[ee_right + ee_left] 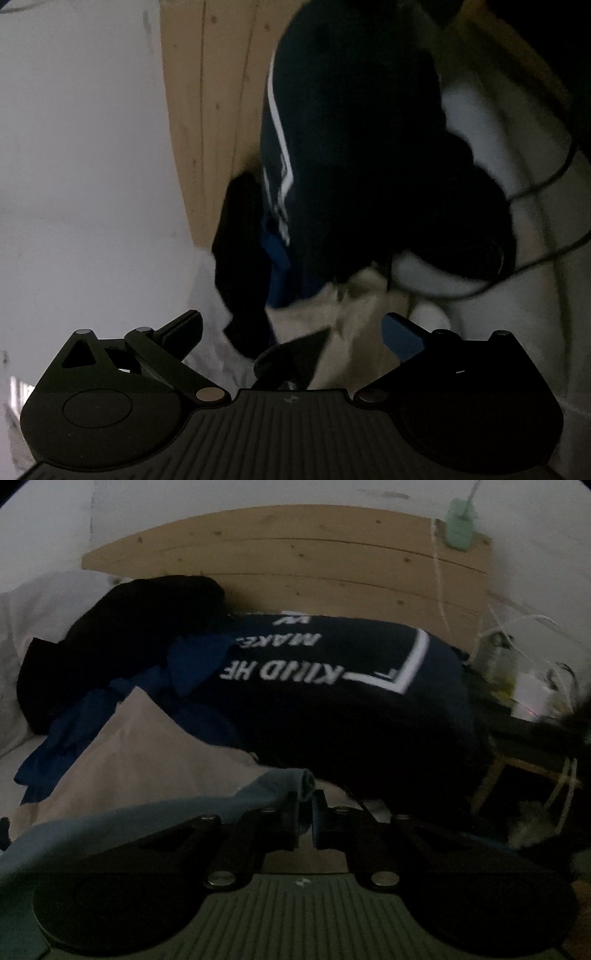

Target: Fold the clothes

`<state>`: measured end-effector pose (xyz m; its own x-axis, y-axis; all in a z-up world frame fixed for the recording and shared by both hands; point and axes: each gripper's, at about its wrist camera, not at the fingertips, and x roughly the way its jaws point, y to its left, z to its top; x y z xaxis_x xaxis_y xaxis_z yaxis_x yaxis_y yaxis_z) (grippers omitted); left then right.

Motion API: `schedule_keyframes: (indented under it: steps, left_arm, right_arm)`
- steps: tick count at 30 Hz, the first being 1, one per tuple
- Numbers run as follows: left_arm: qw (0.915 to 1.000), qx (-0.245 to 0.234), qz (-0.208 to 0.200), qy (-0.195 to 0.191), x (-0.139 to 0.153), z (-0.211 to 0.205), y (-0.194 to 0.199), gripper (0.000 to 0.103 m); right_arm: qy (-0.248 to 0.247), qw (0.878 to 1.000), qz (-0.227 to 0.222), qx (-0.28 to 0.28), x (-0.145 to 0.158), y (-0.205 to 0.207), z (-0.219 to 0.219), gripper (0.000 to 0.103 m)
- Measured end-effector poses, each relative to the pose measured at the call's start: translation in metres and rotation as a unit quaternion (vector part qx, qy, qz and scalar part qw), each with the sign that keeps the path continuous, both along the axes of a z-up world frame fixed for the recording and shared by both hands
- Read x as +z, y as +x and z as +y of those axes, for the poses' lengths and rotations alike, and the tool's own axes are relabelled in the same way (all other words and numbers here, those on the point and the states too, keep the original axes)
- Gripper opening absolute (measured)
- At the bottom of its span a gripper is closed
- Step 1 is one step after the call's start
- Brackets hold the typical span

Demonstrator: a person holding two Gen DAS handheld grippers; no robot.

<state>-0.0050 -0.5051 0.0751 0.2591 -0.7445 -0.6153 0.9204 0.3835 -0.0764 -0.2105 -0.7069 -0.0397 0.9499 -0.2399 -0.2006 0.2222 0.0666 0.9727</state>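
Note:
My left gripper (305, 805) is shut on the edge of a light blue garment (155, 812) that drapes off to the lower left over the bed. Beyond it lies a pile: a navy shirt with white lettering (332, 686), a bright blue garment (110, 709) and a black garment (122, 635). My right gripper (291, 328) is open and empty, its fingers wide apart, tilted sideways. Ahead of it are the navy shirt (351, 129), the black garment (240, 258) and a beige cloth (354, 314).
A wooden headboard (295, 561) stands behind the pile against a white wall. A green jar (460, 528) sits on its top right. A cluttered side table (528, 701) with cords is at the right. A black cable (546, 177) crosses the white bedding.

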Motion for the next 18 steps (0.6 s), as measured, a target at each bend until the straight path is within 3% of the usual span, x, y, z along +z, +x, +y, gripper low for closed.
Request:
schedule_keyframes:
  steps: [3,6,11,15,18]
  left_arm:
    - [0.9999,-0.013,0.002,0.007,0.004,0.010,-0.011,0.009]
    - [0.9996,-0.025,-0.002,0.012,0.006,0.014,-0.017,0.010]
    - [0.9993,-0.036,0.000,0.014,0.008,0.021,-0.015,0.010]
    - [0.9988,-0.045,0.003,0.018,0.007,0.028,-0.016,0.010]
    - [0.9984,-0.051,0.004,0.023,0.005,0.035,-0.019,0.010]
  right_arm:
    - [0.022,0.999,-0.011,0.033,-0.007,0.009,0.004,0.103]
    - [0.074,0.995,-0.029,0.061,-0.021,0.019,0.010,0.103]
    - [0.128,0.987,-0.067,0.074,-0.034,0.032,0.024,0.096]
    - [0.153,0.982,-0.090,0.071,-0.040,0.041,0.032,0.081]
    - [0.161,0.981,-0.062,0.085,-0.044,0.053,0.039,0.066]
